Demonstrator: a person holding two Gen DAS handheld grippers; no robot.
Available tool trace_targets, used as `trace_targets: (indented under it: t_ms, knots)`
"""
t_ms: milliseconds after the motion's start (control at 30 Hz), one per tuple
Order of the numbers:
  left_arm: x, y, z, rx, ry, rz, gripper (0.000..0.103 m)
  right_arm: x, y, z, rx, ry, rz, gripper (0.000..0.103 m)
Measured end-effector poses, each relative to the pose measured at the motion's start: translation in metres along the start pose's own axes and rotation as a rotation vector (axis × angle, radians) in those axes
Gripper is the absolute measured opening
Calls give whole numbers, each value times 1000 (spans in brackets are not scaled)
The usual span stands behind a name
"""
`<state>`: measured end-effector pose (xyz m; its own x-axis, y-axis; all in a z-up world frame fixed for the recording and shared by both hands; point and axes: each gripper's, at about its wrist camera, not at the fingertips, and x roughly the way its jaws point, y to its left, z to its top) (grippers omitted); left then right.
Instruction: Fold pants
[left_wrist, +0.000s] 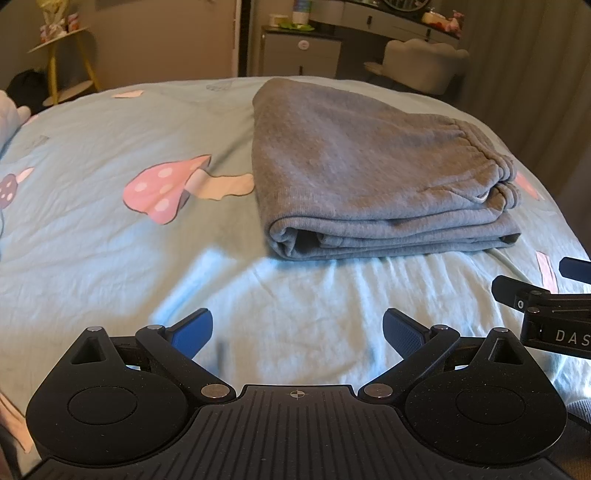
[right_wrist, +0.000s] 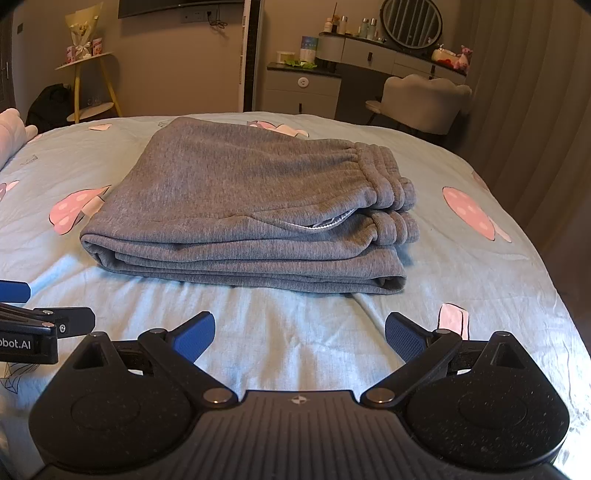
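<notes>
Grey sweatpants (left_wrist: 362, 173) lie folded in a thick stack on the light blue bedsheet (left_wrist: 110, 240), elastic waistband at the right. They also show in the right wrist view (right_wrist: 243, 206), with the waistband (right_wrist: 388, 199) on the right. My left gripper (left_wrist: 297, 330) is open and empty, held above the sheet in front of the stack and apart from it. My right gripper (right_wrist: 299, 334) is open and empty, also in front of the stack. The right gripper's body shows at the right edge of the left wrist view (left_wrist: 546, 306); the left gripper's body shows at the left edge of the right wrist view (right_wrist: 37, 325).
The sheet has pink mushroom prints (left_wrist: 166, 188) (right_wrist: 469, 212). Beyond the bed stand a grey cabinet (right_wrist: 303, 88), a vanity desk with a round mirror (right_wrist: 412, 22), a cushioned chair (right_wrist: 424, 103) and a yellow side table (right_wrist: 92, 85). A curtain (right_wrist: 535, 92) hangs at the right.
</notes>
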<state>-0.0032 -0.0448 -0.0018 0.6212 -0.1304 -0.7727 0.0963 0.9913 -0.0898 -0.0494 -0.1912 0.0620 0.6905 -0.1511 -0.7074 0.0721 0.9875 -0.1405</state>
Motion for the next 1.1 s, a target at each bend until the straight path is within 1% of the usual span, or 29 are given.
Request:
trace_targets:
  t_ms: [1100]
  knots:
    - [0,-1,-1,8,-2,-7,101,1,-3,-1,28,7,6,99]
